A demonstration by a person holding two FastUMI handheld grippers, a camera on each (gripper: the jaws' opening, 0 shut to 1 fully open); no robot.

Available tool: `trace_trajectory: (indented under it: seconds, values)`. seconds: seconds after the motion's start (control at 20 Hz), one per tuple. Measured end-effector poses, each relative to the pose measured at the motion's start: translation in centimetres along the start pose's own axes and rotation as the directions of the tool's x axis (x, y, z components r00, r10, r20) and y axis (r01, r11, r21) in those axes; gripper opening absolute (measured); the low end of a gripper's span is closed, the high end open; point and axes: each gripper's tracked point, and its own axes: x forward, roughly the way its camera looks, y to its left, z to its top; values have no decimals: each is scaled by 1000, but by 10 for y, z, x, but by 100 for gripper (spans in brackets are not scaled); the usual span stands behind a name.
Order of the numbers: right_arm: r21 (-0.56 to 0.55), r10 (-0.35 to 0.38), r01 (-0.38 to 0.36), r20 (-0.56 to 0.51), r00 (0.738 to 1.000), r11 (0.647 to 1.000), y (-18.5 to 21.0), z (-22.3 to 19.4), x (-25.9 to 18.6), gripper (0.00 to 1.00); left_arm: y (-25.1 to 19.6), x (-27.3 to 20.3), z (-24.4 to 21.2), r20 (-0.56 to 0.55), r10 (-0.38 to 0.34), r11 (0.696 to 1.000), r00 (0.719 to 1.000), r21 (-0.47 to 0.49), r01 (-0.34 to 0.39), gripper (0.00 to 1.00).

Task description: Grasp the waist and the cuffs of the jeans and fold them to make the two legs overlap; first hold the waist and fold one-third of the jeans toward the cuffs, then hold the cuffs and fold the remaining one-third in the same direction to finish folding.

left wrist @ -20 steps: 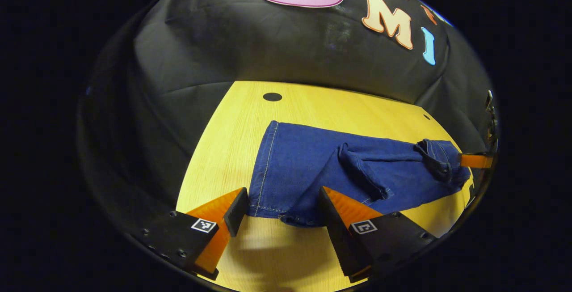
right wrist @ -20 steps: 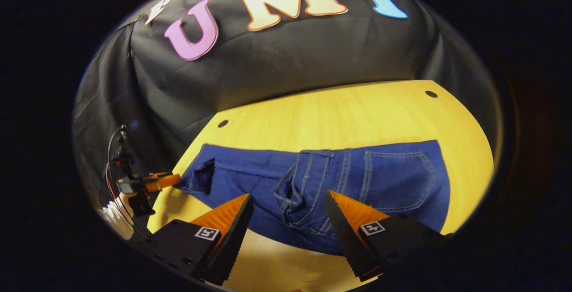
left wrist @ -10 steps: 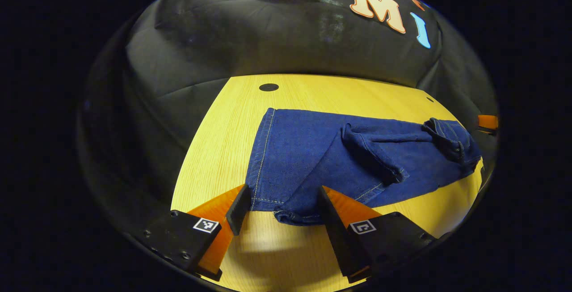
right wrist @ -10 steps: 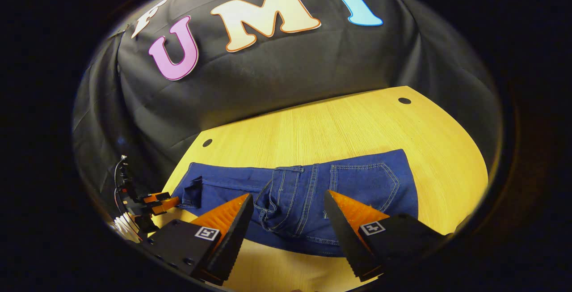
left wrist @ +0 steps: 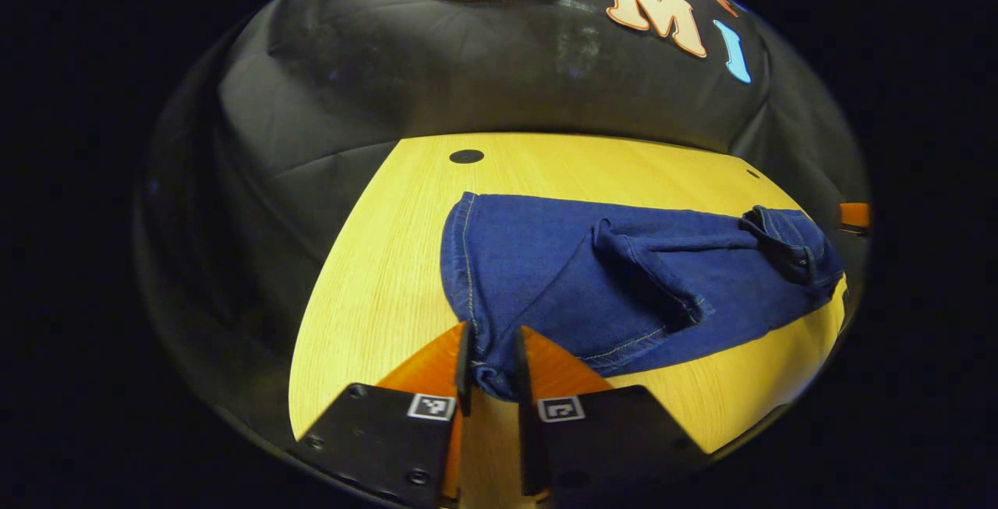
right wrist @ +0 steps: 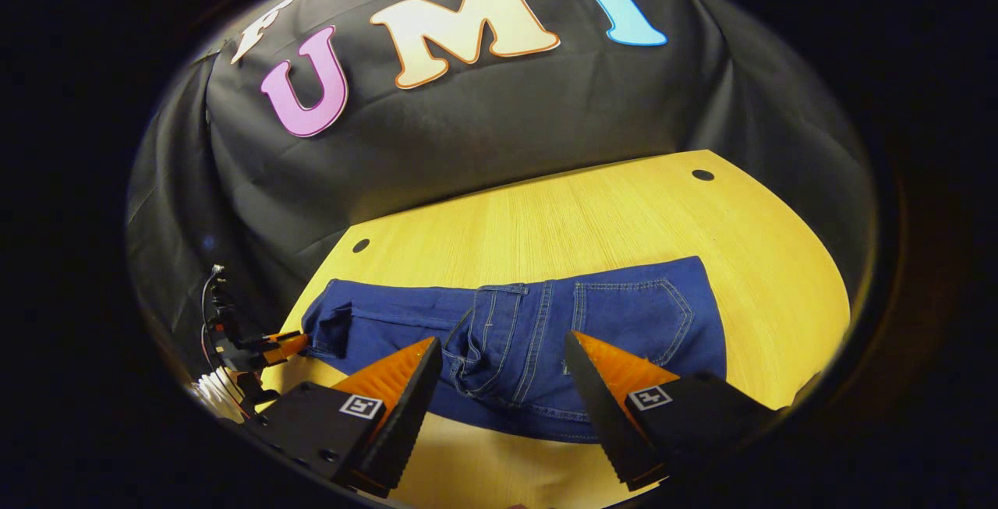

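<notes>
left tongs [left wrist: 490,353] clamping jeans [left wrist: 624,283] cuff, right tongs [right wrist: 503,372] wide — table [right wrist: 592,213]

Place: a staged recording booth, not a lived-in room.
Wall: black cloth [right wrist: 483,135] hangs draped and creased right behind the table.
Table: a bare yellow wood-grain top [right wrist: 592,220] with small round black holes [right wrist: 702,175] near its far corners.

Right gripper [right wrist: 499,392], fingers wide apart, above the jeans' [right wrist: 624,322] waist on the table [right wrist: 592,213].
</notes>
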Motion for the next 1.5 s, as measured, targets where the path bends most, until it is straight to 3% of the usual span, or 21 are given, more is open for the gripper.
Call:
trace_trajectory:
  seconds: [0.05, 0.25, 0.65, 1.1, 1.3, 1.5]
  values:
    - [-1, -3, 3, 1, 1000, 1000, -1, 0, -2, 98, -1, 0, 1, 7, -4, 1000, 1000, -20, 5, 10]
    - [12, -20, 20, 18, 1000, 1000, -7, 3, -10, 98, -1, -1, 2, 13, 3, 999, 1000, -50, -2, 0]
    - [64, -55, 52, 45, 997, 997, -29, 3, -31, 98, -30, -34, 58, 73, -77, 990, 994, -116, 85, 0]
    - [92, -16, 9, 70, 997, 996, -85, 17, -54, 98, -162, -60, 150, 224, -211, 960, 951, -137, 245, 0]
    - [102, -2, -6, 71, 997, 995, -136, 24, -69, 98, -222, -52, 167, 233, -213, 970, 949, -66, 234, 0]
    - [74, -22, 18, 57, 998, 997, -178, 25, -80, 98, -248, -41, 165, 241, -196, 966, 950, -117, 229, 0]
